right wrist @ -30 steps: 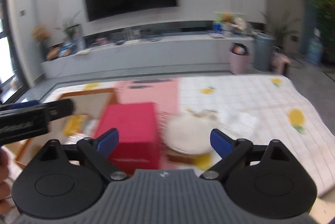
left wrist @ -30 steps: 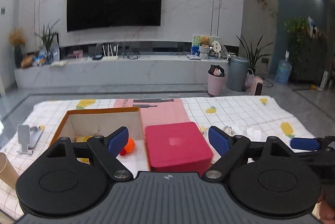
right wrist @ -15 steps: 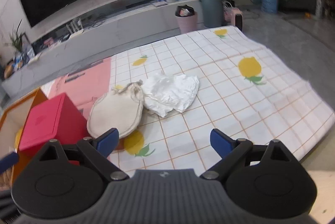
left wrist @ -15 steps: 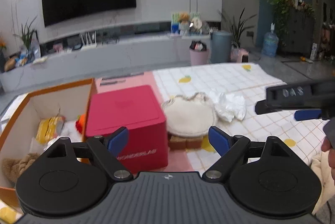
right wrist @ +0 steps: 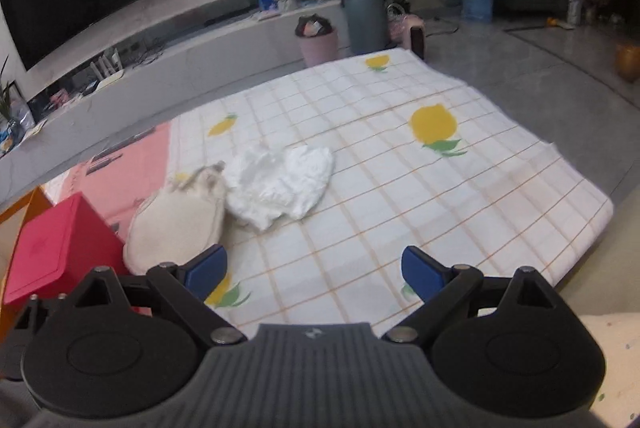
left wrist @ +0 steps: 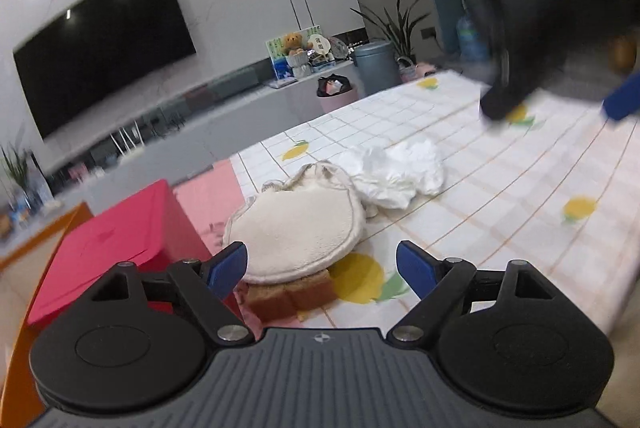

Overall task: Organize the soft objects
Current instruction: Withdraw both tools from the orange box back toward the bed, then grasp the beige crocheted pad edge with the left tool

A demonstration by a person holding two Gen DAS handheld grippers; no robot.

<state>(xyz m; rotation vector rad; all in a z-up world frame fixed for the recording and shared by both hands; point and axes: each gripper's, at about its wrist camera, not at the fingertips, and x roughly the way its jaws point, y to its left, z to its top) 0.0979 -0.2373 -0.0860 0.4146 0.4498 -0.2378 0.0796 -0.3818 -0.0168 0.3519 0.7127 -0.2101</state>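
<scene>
A cream fleecy pouch (left wrist: pixel 298 228) lies on the checked tablecloth, resting partly on a brown sponge block (left wrist: pixel 292 294). A crumpled white cloth (left wrist: pixel 396 173) lies just behind it. Both also show in the right wrist view: the pouch (right wrist: pixel 178 224) and the white cloth (right wrist: pixel 280 181). My left gripper (left wrist: pixel 322 266) is open and empty, low over the near edge of the pouch. My right gripper (right wrist: pixel 314 268) is open and empty, above the tablecloth to the right of the pouch. It appears blurred at the upper right of the left wrist view (left wrist: pixel 520 67).
A red box (left wrist: pixel 116 240) stands left of the pouch, with an orange-edged cardboard box (left wrist: pixel 24 356) beyond it. The lemon-print tablecloth (right wrist: pixel 440 195) ends at the right table edge. A pink mat (right wrist: pixel 132 155) lies behind the red box.
Both grippers have swung right, from the boxes toward the pouch and white cloth. The left one has come down close to the pouch. Both stay open.
</scene>
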